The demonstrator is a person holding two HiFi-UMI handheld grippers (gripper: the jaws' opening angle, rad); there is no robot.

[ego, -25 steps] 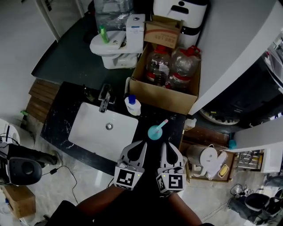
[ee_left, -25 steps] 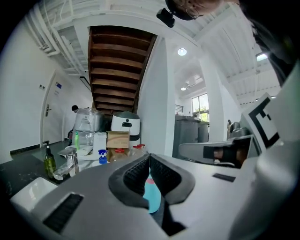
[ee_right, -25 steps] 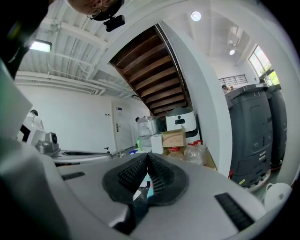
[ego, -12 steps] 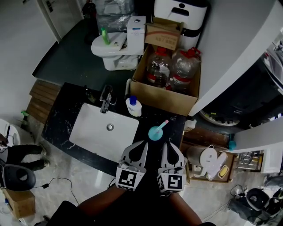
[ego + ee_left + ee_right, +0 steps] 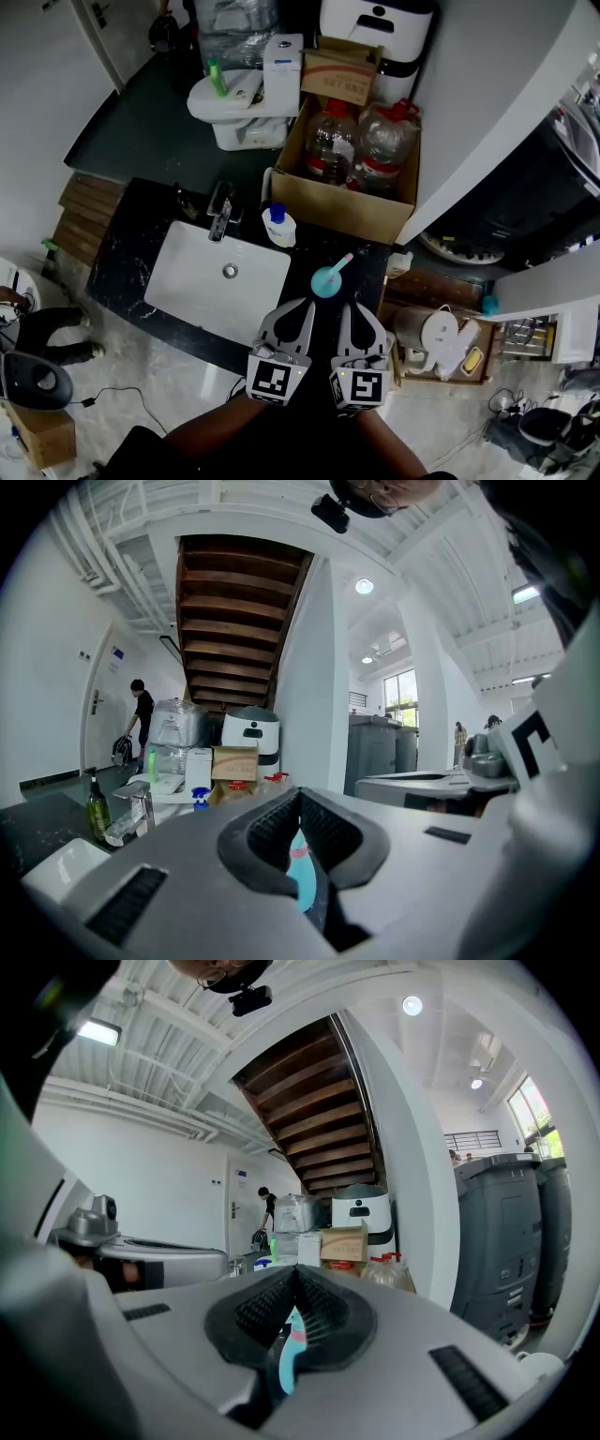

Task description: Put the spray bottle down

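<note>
The spray bottle [image 5: 279, 225], white with a blue head, stands on the black counter [image 5: 370, 262] at the sink's back right corner, beside the faucet [image 5: 221, 208]. In the left gripper view its blue head [image 5: 200, 796] shows far off. My left gripper [image 5: 302, 305] and right gripper [image 5: 347, 307] hang side by side over the counter's near edge. Both are shut and hold nothing. A teal cup [image 5: 325, 280] with a pink-tipped toothbrush stands just beyond their tips, well short of the bottle. That cup shows through the gap under each pair of closed jaws [image 5: 302, 878] [image 5: 284, 1358].
A white sink [image 5: 178, 272] lies left of the grippers. Behind the counter stand a cardboard box [image 5: 347, 202] of water jugs and a toilet [image 5: 230, 103]. A kettle [image 5: 427, 330] sits lower right. A dark glass bottle [image 5: 97, 808] stands by the faucet.
Both grippers have stayed side by side and shut. A person at the left edge of the floor has shifted.
</note>
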